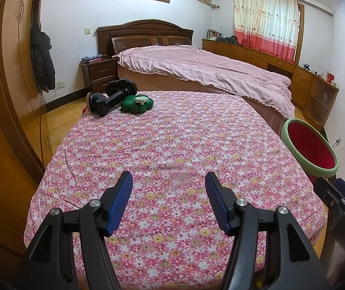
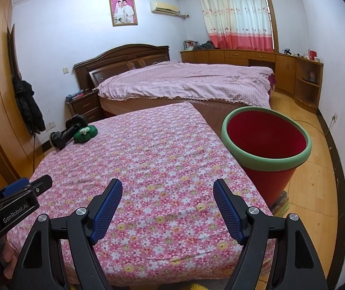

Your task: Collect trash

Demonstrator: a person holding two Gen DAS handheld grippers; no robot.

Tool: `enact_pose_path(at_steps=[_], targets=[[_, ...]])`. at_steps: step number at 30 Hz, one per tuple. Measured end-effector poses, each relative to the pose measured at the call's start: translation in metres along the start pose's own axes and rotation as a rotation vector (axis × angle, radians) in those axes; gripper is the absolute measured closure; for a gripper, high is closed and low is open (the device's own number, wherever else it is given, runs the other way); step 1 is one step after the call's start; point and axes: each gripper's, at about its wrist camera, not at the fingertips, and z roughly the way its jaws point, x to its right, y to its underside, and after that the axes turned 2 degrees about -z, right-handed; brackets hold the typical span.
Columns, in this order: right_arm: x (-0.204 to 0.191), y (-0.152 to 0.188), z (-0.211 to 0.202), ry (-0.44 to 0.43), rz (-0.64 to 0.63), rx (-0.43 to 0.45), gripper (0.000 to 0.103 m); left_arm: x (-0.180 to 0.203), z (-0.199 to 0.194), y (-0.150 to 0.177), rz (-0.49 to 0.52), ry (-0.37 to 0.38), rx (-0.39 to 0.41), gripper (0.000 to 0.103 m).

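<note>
The red bin with a green rim (image 2: 266,142) is standing on the floor, just beside the right edge of the bench (image 2: 148,164), which is wearing a pink flowered cloth. The bin is looking empty inside. At the far left corner of the bench a green flower-shaped cushion (image 1: 137,104) is lying, and a black holder with round suction ends (image 1: 110,96) is lying against its left side, touching it. The rest of the cloth is lying flat and smooth.

The left gripper (image 1: 168,188) is hanging over the near edge of the bench; its jaws are standing about half apart and are holding nothing. The right gripper (image 2: 167,193) is hanging beside it, nearer to the bin, with jaws spread wider and also nothing between them.

Behind the bench a large bed (image 2: 184,79) with a pink cover is standing.
</note>
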Motion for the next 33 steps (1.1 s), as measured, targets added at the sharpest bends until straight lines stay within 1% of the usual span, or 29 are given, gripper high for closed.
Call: enact_pose_path(at_steps=[33], targets=[[-0.0009,0.0013,0.0000,0.001,-0.002,0.007,0.025,-0.0008,-0.0023,0.0015,-0.002,0.000,0.005,0.041]])
